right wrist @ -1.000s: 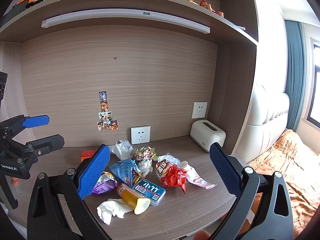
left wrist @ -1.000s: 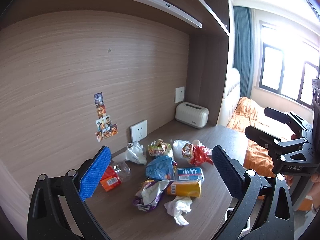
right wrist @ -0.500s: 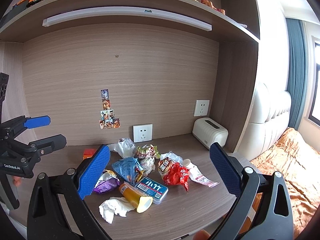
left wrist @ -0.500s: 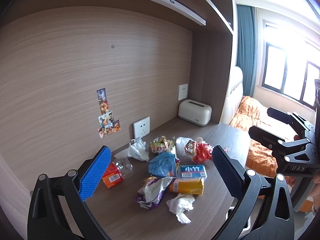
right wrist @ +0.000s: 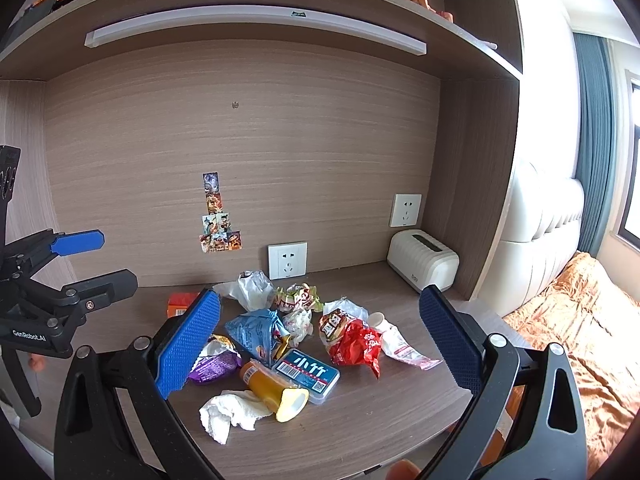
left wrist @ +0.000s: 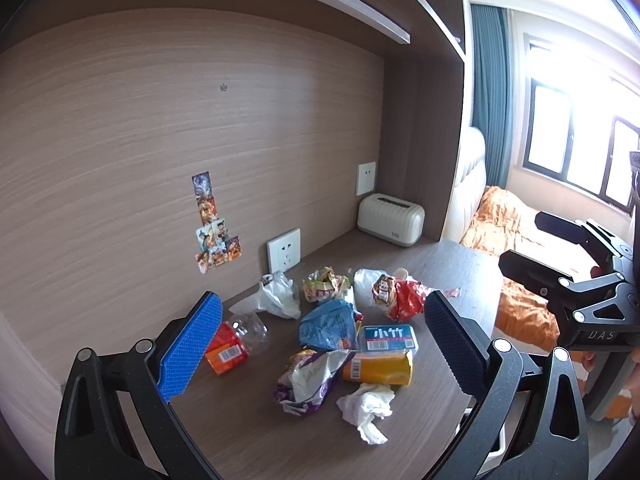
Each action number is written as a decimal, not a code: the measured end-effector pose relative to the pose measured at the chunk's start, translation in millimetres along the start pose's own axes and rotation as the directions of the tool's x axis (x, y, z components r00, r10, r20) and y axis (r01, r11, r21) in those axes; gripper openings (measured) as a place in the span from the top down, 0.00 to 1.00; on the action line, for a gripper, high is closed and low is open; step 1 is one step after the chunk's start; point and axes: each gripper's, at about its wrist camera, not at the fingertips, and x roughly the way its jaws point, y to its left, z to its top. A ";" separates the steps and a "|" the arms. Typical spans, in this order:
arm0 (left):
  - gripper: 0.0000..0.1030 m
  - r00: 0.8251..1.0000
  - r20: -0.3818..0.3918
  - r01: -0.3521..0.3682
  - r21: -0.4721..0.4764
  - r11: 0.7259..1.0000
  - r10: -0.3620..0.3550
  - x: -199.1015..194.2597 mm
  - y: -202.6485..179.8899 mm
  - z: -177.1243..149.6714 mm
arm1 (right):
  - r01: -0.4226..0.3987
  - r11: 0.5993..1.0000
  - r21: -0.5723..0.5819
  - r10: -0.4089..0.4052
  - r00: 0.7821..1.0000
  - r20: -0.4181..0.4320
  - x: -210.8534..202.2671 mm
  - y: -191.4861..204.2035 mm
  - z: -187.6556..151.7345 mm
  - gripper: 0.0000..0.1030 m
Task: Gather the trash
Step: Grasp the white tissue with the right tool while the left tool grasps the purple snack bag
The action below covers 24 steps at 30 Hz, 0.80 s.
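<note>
Both views have shifted only slightly since a second ago, the trash pile [right wrist: 288, 344] sitting a little lower, at lower centre, on the desk [right wrist: 360, 432]. Its yellow tube [right wrist: 274, 392] lies flat, open end toward the lower right (nothing visible inside). Left gripper [left wrist: 320, 352] and right gripper [right wrist: 320, 348] hover spread wide, holding nothing.

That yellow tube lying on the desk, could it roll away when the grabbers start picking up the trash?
Maybe. The yellow tube lies on its side near the desk's front edge, so a nudge might roll it off. The crumpled tissue touches it and could drag along. Both grippers, left and right, are open, holding nothing.
</note>
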 end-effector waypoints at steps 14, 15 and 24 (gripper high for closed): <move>0.04 0.991 -0.131 -0.001 0.036 0.999 0.006 46.4 19.4 -36.8 | -0.085 0.996 -0.005 0.083 0.986 -0.145 35.6 17.1 -36.4 0.04; 0.04 0.989 -0.149 0.006 0.037 0.999 0.000 53.6 22.3 -40.7 | -0.095 0.995 0.001 0.094 0.982 -0.163 40.2 21.0 -42.5 0.04; 0.04 0.967 -0.249 0.094 0.145 0.985 -0.055 117.8 24.2 -72.8 | -0.167 0.986 -0.008 0.156 0.938 -0.309 87.0 72.2 -108.6 0.04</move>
